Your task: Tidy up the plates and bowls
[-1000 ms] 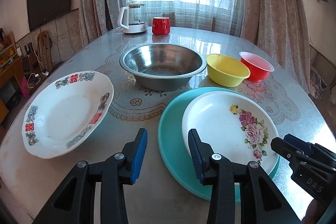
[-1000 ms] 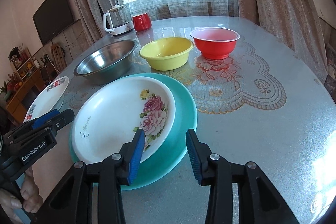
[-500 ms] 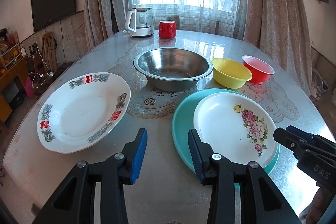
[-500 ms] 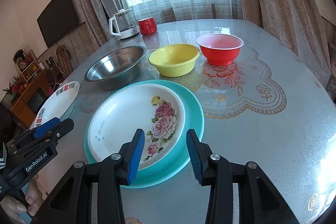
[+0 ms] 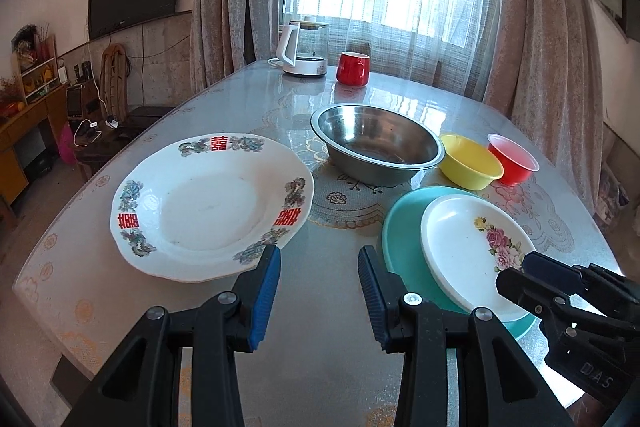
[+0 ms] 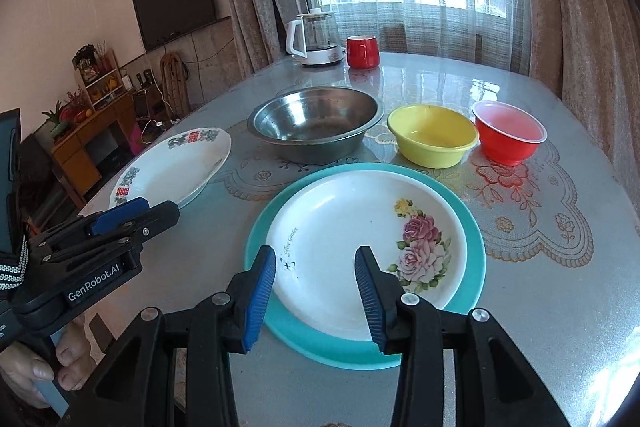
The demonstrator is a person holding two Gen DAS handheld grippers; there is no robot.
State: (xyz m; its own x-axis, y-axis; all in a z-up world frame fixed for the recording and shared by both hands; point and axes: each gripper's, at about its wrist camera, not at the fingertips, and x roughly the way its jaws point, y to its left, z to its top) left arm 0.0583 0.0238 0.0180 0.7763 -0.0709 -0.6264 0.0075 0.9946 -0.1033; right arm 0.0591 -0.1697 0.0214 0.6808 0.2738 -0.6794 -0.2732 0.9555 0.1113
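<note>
Here, both jaws apart and empty, teal plate (image 6: 476,259) mostly hidden under floral plate (image 6: 340,235)

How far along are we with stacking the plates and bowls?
Done: the rose plate sits on the teal plate. In hand: nothing; the left gripper and right gripper are open and empty. Left: the red-character plate, steel bowl, yellow bowl and red bowl stand separately.
</note>
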